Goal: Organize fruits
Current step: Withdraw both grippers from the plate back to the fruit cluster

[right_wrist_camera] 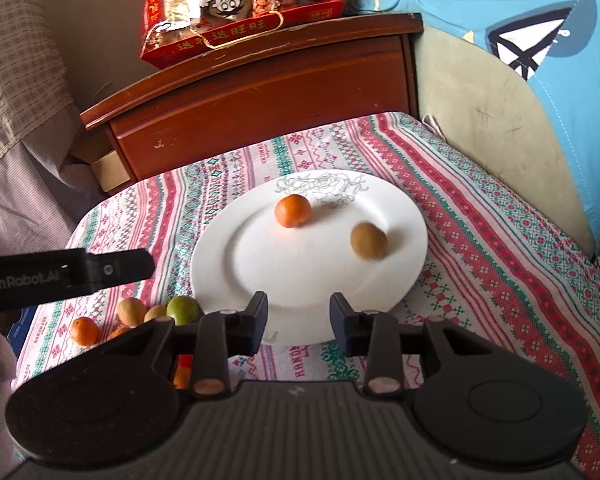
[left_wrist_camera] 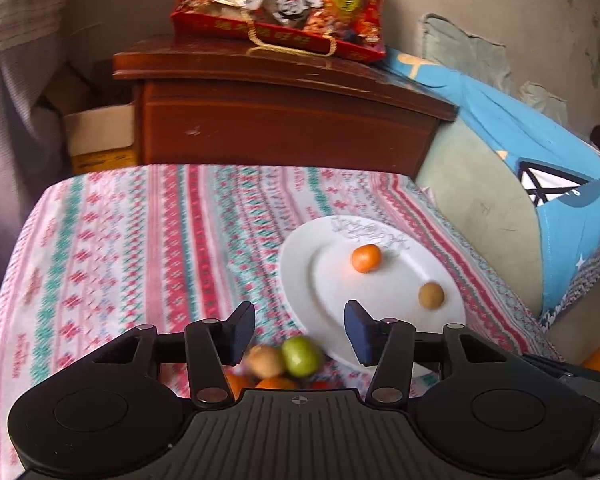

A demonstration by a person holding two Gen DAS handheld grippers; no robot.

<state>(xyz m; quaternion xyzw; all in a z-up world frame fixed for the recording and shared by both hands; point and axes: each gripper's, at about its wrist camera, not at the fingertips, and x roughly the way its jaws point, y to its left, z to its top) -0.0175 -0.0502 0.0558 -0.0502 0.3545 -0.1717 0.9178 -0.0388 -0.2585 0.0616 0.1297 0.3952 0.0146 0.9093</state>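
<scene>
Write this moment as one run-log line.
plate: orange, brown fruit | cloth: green fruit, others | both jaws open, empty

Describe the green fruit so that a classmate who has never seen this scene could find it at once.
Start at the white plate on the patterned tablecloth. Just off the plate's near left rim, a small cluster of loose fruit lies on the cloth. The green fruit is the member closest to the plate, and the only green one; its neighbours are brownish fruits and an orange fruit.
</scene>
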